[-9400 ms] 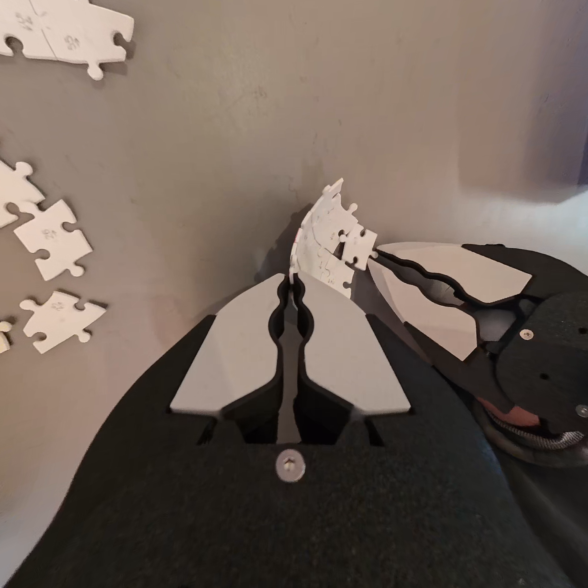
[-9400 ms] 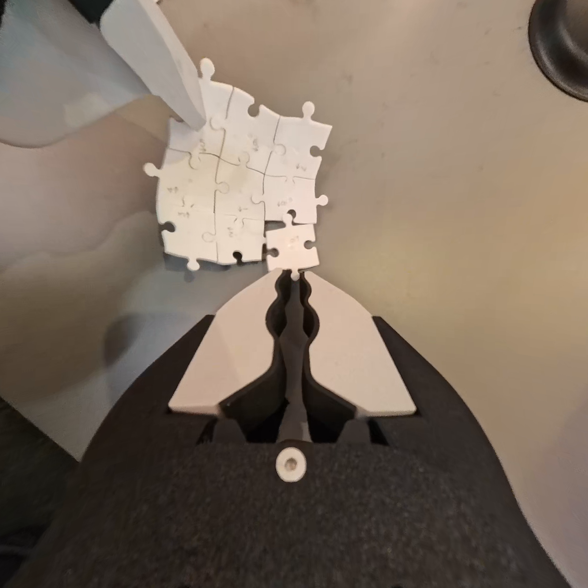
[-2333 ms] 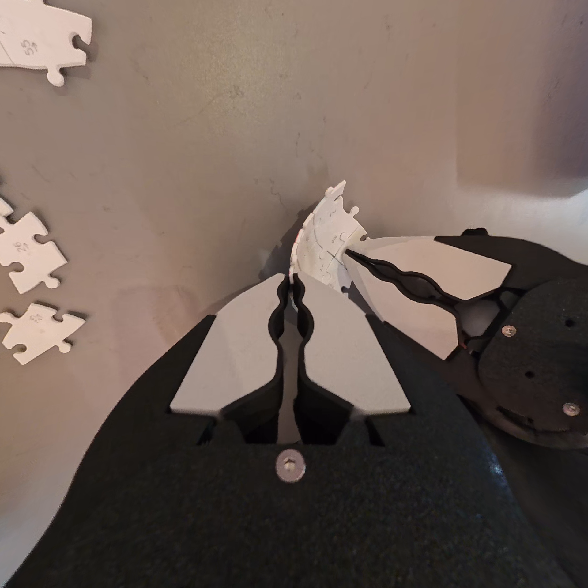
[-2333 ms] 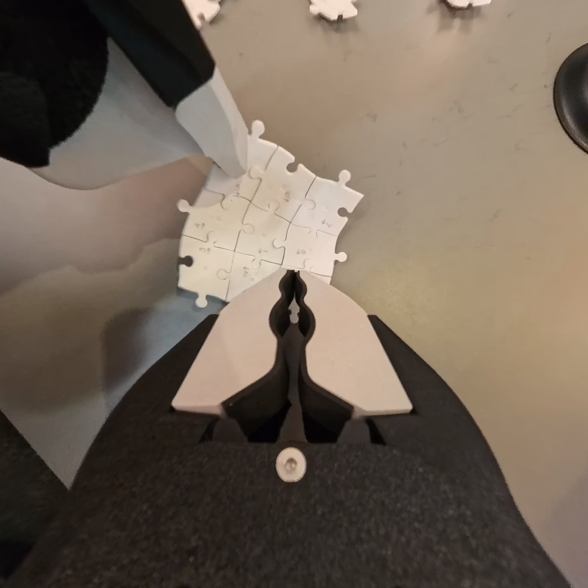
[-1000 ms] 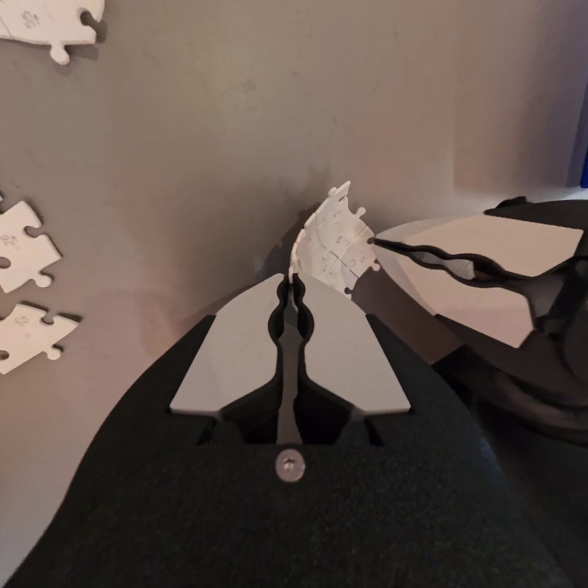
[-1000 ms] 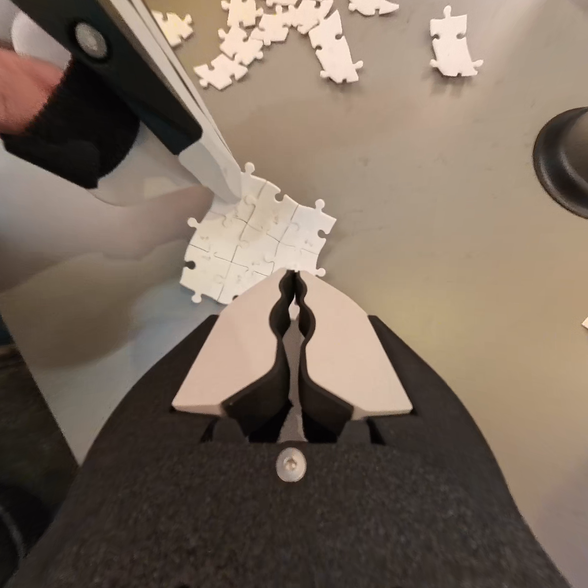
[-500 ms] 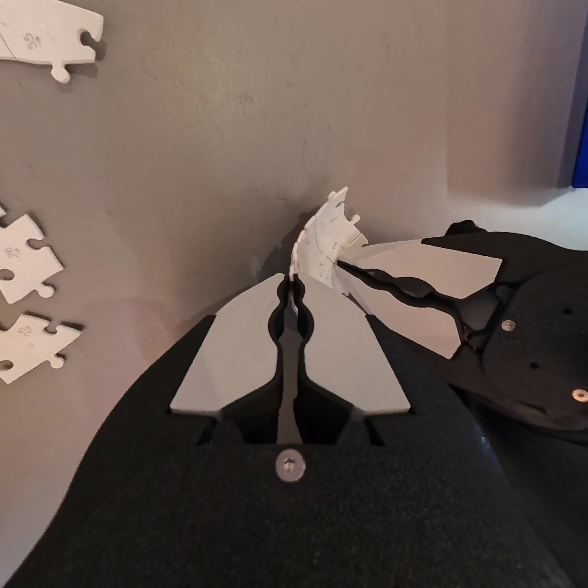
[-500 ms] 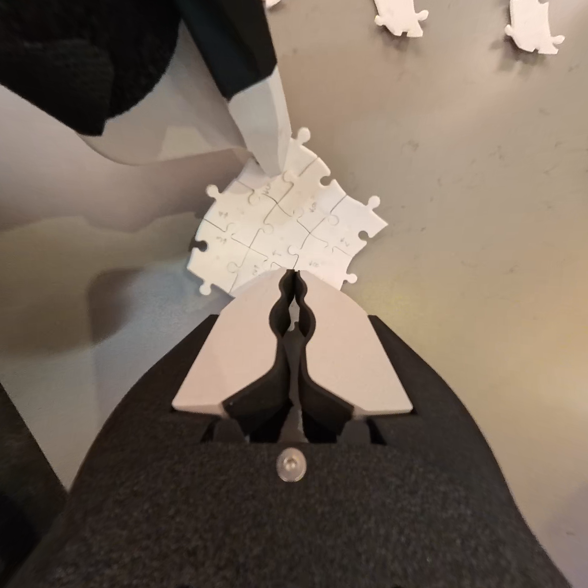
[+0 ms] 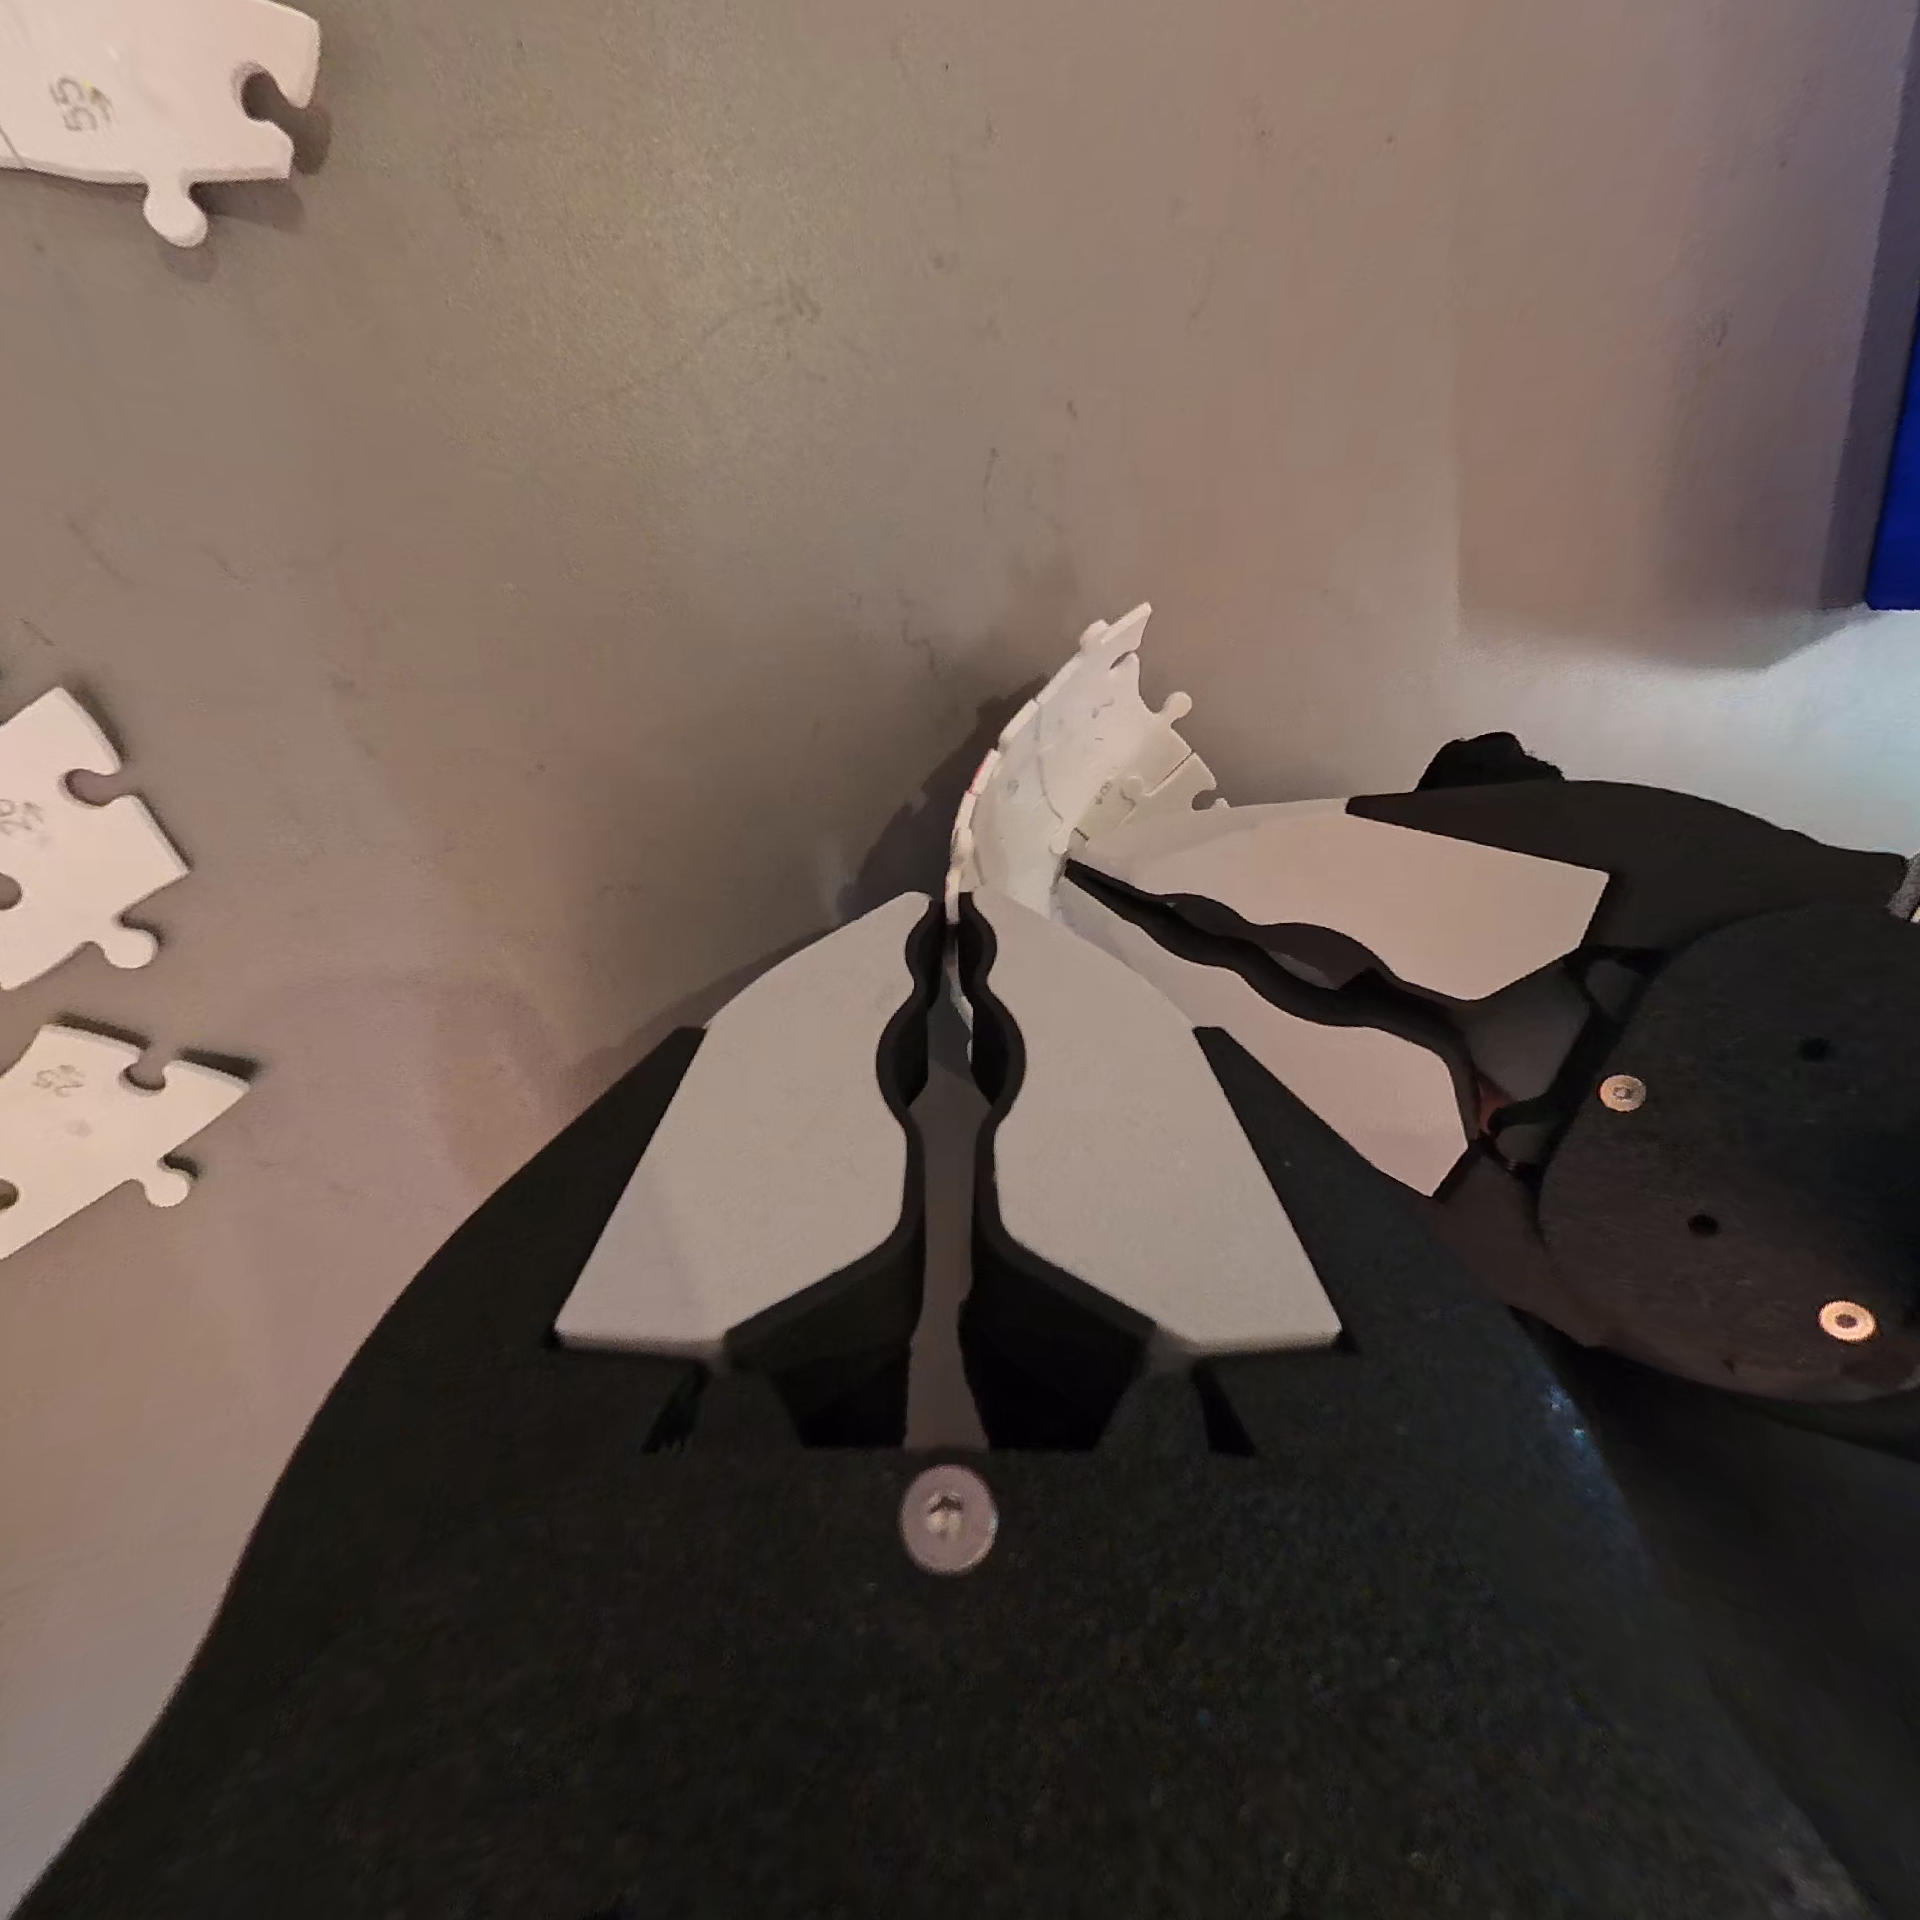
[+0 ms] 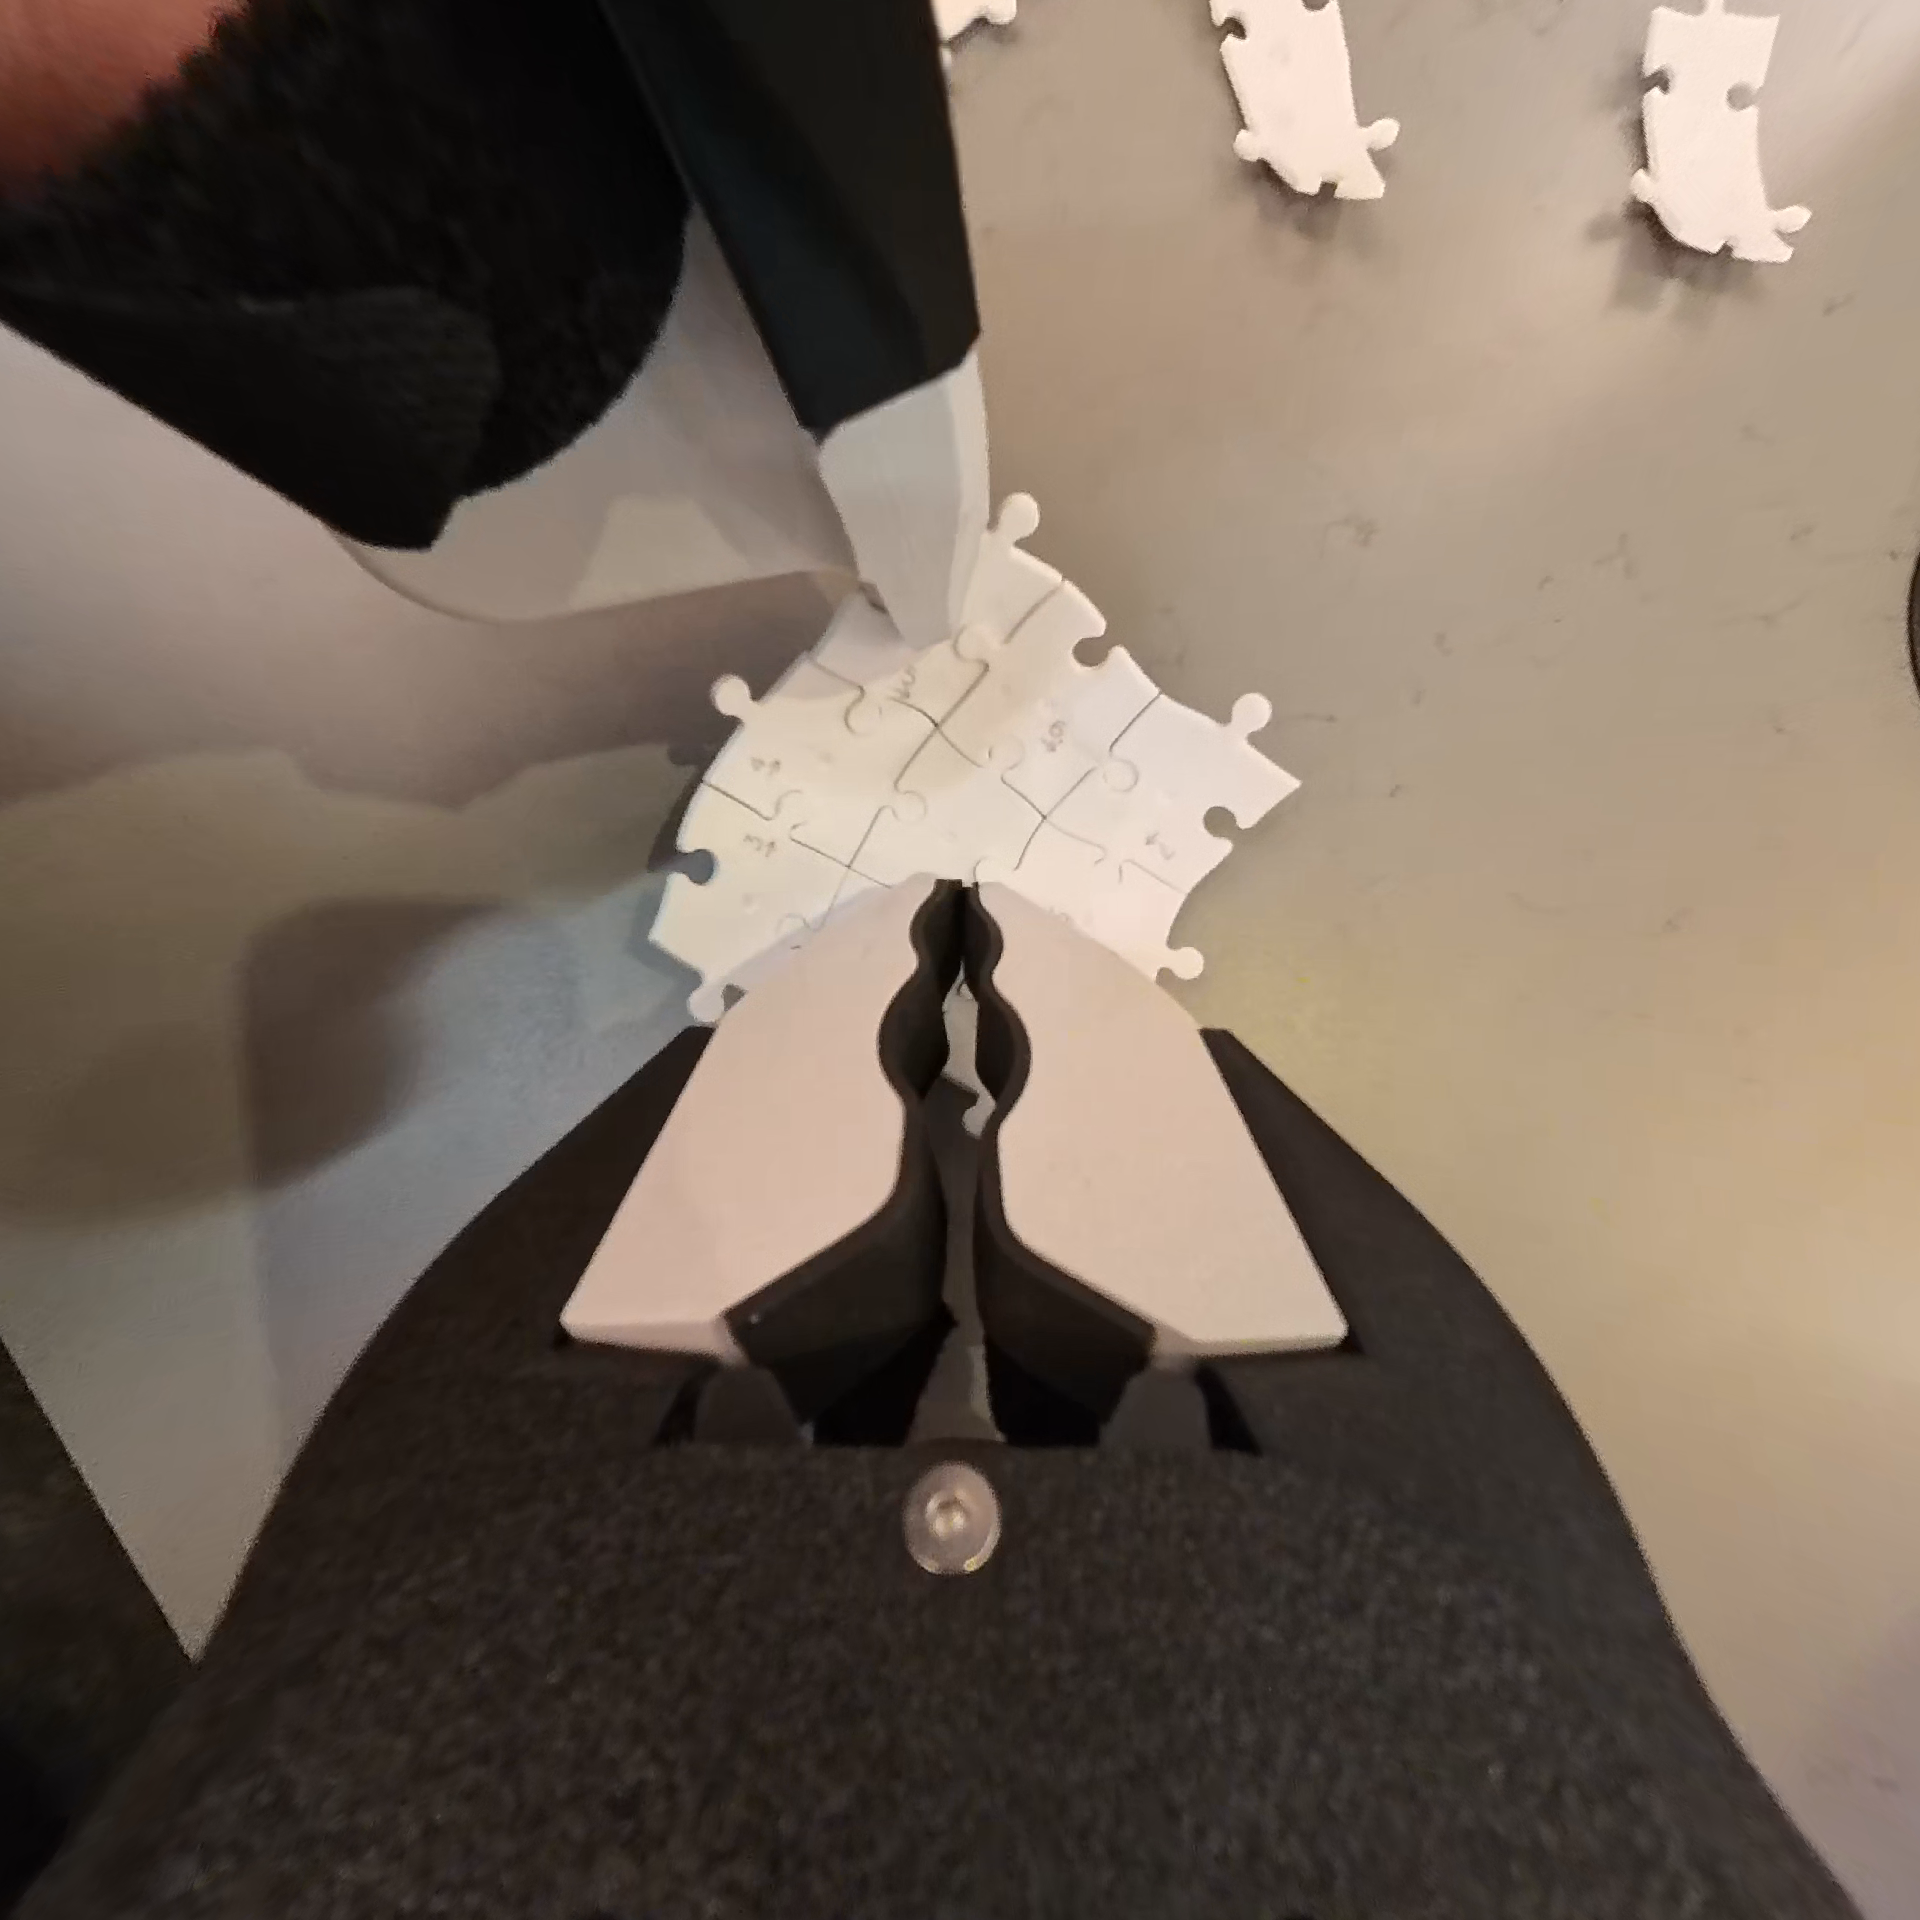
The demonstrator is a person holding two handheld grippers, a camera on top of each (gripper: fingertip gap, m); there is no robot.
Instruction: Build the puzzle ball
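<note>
A curved white panel of several joined puzzle pieces point(image 9: 1081, 748) is held up off the grey table point(image 9: 727, 468). My left gripper point(image 9: 951, 904) is shut on its near edge. My right gripper point(image 9: 1070, 868) comes in from the right and is shut on the panel's lower right edge. In the right wrist view the panel point(image 10: 987, 748) faces me, my right gripper point(image 10: 961, 883) pinches its bottom corner, and the left gripper's fingers point(image 10: 914, 520) grip its top corner. The gripped edges are hidden by the fingers.
Loose white puzzle pieces lie on the table at the left point(image 9: 62, 831) point(image 9: 83, 1132) point(image 9: 156, 94) and at the far side point(image 10: 1309, 104) point(image 10: 1714, 135). A black-sleeved hand point(image 10: 312, 260) holds the left gripper. A blue object point(image 9: 1896, 468) stands at the right edge. One gripper's finger ends stand about 5 cm off the other's.
The single piece my right gripper held beside the panel is now joined to it. The right gripper pulled back, then closed on the panel's corner again; the panel turned slightly.
</note>
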